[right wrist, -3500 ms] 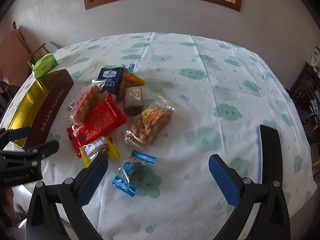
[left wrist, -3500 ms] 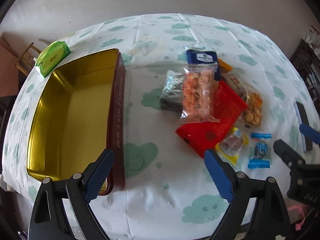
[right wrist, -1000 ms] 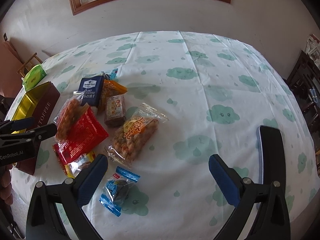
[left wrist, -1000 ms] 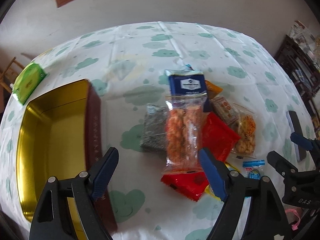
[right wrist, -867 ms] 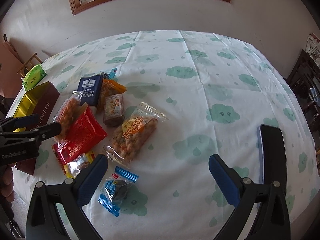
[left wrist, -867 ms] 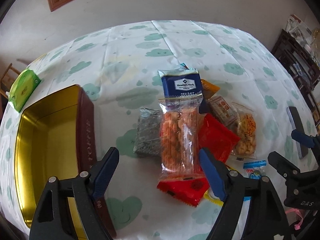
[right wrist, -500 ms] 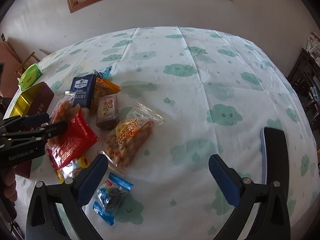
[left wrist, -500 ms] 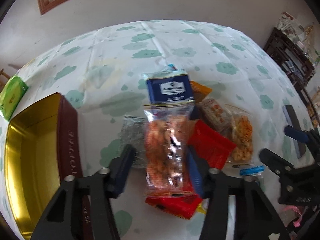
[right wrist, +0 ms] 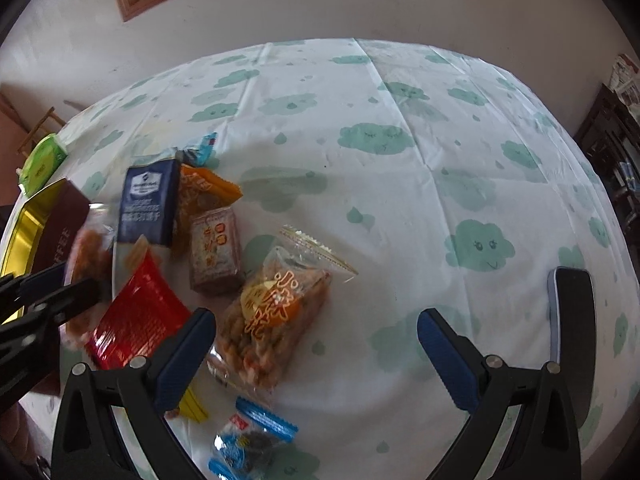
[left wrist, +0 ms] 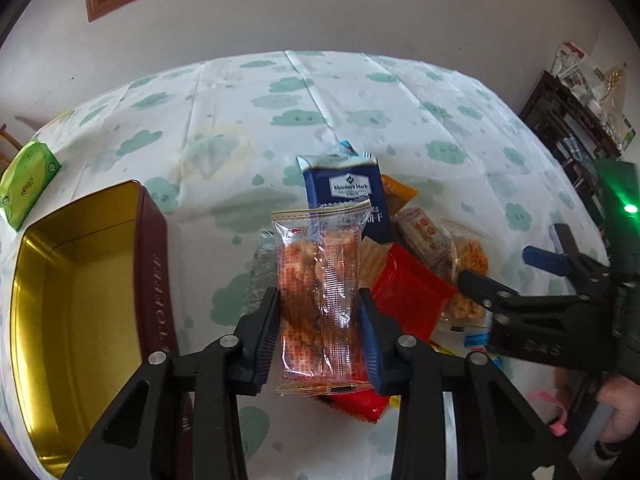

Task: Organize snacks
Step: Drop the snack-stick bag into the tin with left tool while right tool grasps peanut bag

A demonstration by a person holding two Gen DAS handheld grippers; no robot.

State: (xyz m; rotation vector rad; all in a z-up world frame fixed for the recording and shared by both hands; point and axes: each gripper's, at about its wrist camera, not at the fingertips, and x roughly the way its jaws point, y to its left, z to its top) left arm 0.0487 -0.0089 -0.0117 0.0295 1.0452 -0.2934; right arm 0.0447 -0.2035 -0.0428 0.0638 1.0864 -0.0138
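My left gripper (left wrist: 320, 320) is shut on a clear packet of orange-red snacks (left wrist: 320, 280), held above the snack pile; it also shows blurred in the right wrist view (right wrist: 86, 256). Under it lie a red packet (left wrist: 408, 292), a navy Member's Mark packet (left wrist: 348, 188) and a dark grey packet (left wrist: 262, 264). An open maroon tin with a gold inside (left wrist: 80, 304) stands at the left. My right gripper (right wrist: 316, 344) is open and empty above a clear bag of golden snacks (right wrist: 272, 320). A blue-ended small packet (right wrist: 252, 440) lies near the front edge.
A green tissue pack (left wrist: 26, 178) lies at the far left table edge. A dark phone-like slab (right wrist: 572, 332) lies at the right. An orange packet (right wrist: 200, 192) and a brown packet (right wrist: 214, 252) lie in the pile. A dark cabinet (left wrist: 568, 132) stands beyond the table's right edge.
My left gripper moved right from the tin to the snack pile, closed on the orange-red packet and lifted it. My right gripper stayed open and shifted slightly forward.
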